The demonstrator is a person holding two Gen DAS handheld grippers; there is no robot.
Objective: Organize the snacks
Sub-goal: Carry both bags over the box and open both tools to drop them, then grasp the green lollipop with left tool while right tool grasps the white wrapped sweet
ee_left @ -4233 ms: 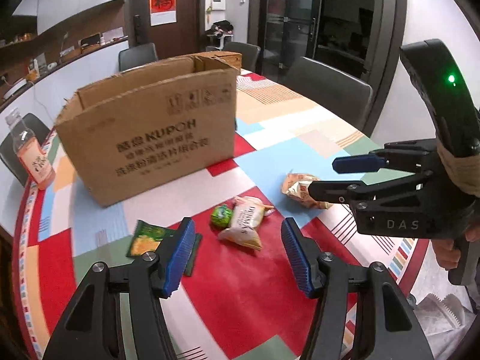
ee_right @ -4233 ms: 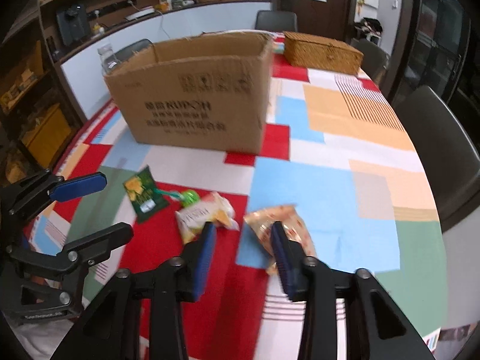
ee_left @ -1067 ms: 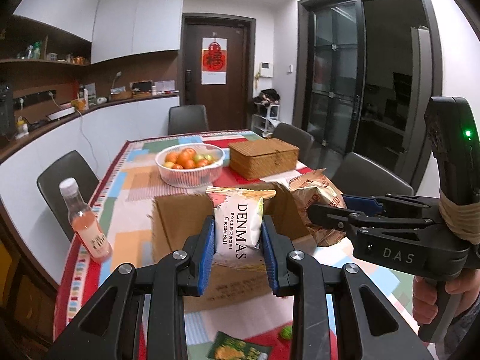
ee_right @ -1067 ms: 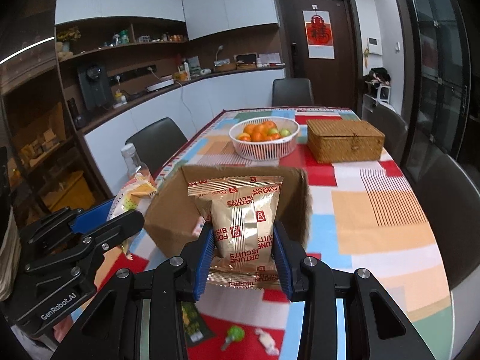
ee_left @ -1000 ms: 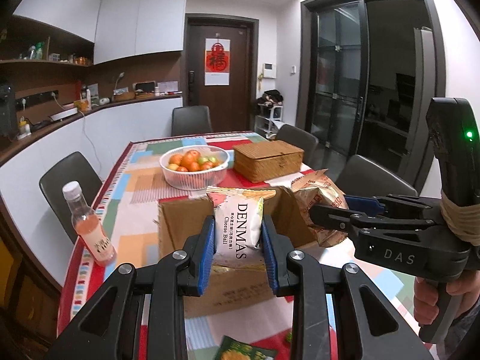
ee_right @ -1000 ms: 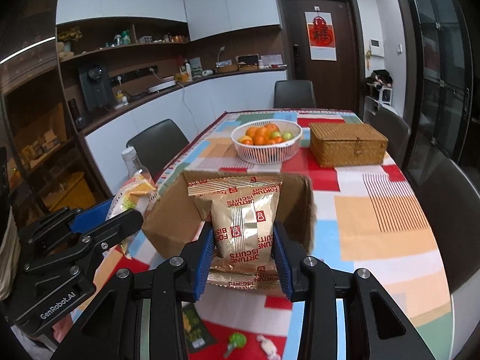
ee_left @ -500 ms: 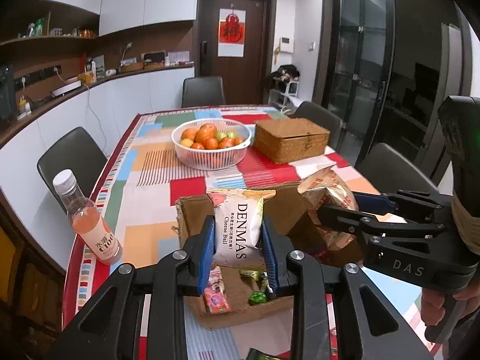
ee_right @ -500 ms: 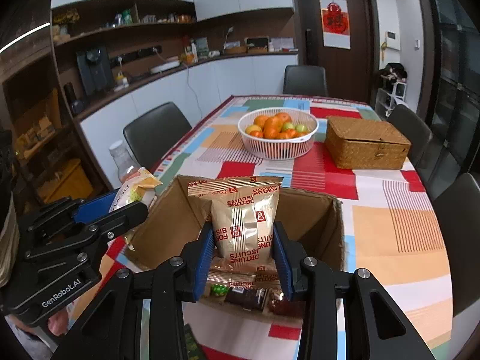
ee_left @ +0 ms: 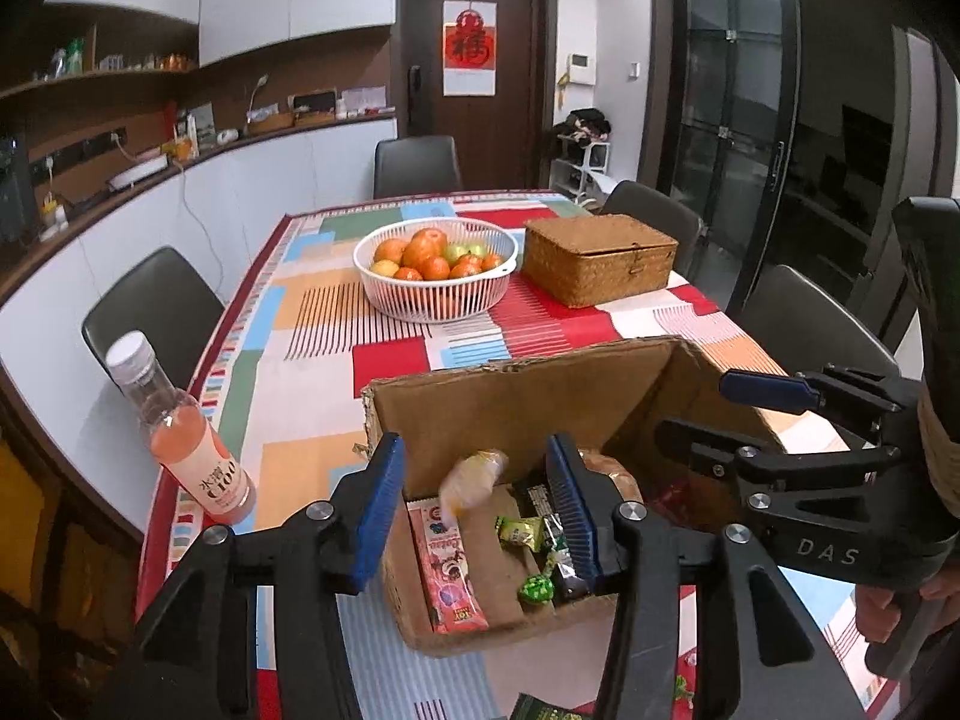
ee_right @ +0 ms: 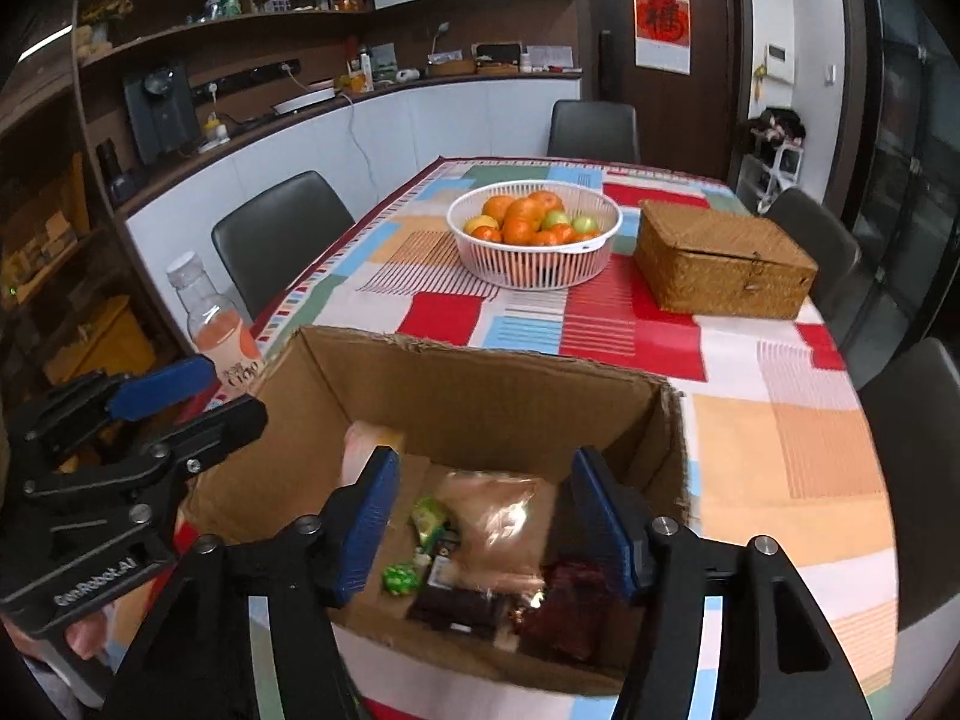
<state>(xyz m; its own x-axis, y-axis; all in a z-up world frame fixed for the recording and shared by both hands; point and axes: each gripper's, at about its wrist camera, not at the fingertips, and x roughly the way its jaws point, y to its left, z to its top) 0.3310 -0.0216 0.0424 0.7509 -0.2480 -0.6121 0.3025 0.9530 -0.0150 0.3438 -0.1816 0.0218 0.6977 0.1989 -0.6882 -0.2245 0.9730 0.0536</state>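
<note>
Could tip or slide the box point(ee_right: 480, 396) on the desk point(ee_right: 780, 444) if either tool dips and knocks its torn rim. Both over the open box: left gripper point(ee_left: 477, 501) with jaws spread, holding nothing; right gripper point(ee_right: 483, 525) likewise spread and holding nothing. Two blurred snack bags, one pale point(ee_left: 471, 480), one tan point(ee_right: 498, 516), inside the box, seemingly mid-drop; labels unreadable. Loose candy point(ee_right: 401, 579) on the box floor; leftover packets on the desk cut off at the frame edge.
</note>
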